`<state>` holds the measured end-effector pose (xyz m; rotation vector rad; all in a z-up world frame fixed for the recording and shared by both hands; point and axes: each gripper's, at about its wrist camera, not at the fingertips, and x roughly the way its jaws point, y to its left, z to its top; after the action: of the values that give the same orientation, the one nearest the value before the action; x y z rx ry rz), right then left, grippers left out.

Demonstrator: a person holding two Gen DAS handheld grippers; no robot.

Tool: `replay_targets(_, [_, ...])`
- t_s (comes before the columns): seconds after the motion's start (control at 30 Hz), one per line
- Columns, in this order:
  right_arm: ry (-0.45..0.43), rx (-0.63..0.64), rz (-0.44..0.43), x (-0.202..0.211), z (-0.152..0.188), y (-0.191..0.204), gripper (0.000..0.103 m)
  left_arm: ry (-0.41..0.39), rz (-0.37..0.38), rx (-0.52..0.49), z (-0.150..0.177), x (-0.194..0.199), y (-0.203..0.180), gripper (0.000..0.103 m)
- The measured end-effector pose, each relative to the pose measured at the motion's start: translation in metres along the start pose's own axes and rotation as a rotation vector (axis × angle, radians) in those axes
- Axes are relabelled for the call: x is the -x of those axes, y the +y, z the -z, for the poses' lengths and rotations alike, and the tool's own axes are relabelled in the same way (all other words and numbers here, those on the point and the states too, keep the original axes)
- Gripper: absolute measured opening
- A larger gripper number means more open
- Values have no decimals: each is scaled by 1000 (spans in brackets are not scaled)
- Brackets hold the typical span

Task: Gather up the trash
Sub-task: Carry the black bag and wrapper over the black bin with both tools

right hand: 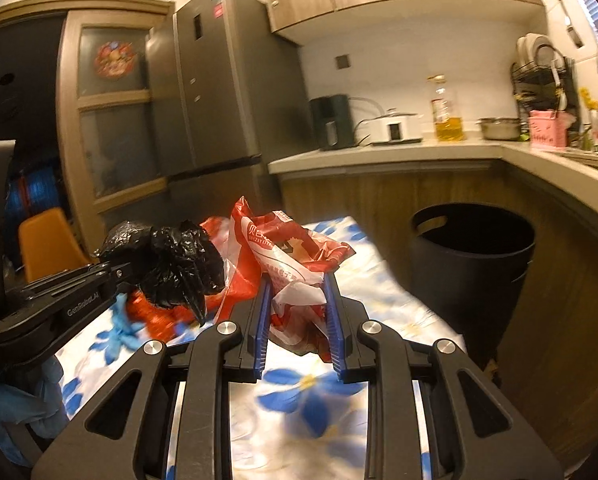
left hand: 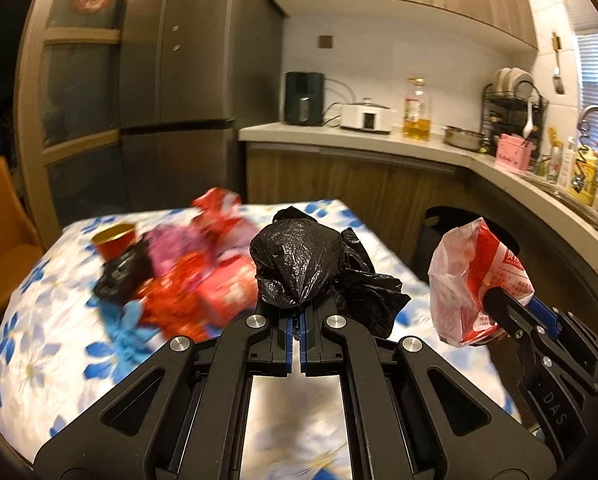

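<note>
Black bag (left hand: 299, 264) clamped in left tool (left hand: 298, 320); right tool (right hand: 297, 304) grips red wrapper (right hand: 295, 256).

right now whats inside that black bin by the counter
Only the black bin's dark inner wall and handle slot show in the right wrist view; its bottom is hidden by the rim, so any contents cannot be seen.
</note>
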<state>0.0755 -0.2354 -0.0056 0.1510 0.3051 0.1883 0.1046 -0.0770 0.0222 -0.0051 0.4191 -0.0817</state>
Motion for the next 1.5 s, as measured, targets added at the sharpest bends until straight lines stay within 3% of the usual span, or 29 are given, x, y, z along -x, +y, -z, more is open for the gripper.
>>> replay_targets(0.6, [-156,-90,290,-20,-66,-128,26,-98,246,-49,-65,-78,-125,1])
replay_targets(0.93, [-146,-120,355,-52,-73,-166,26,-103,323,-60,-74,-128,-167,1])
replay_targets(1.5, [-132,-124,381,-86,-74,-192,28,-43,350,-45,-68,-185,-187,1])
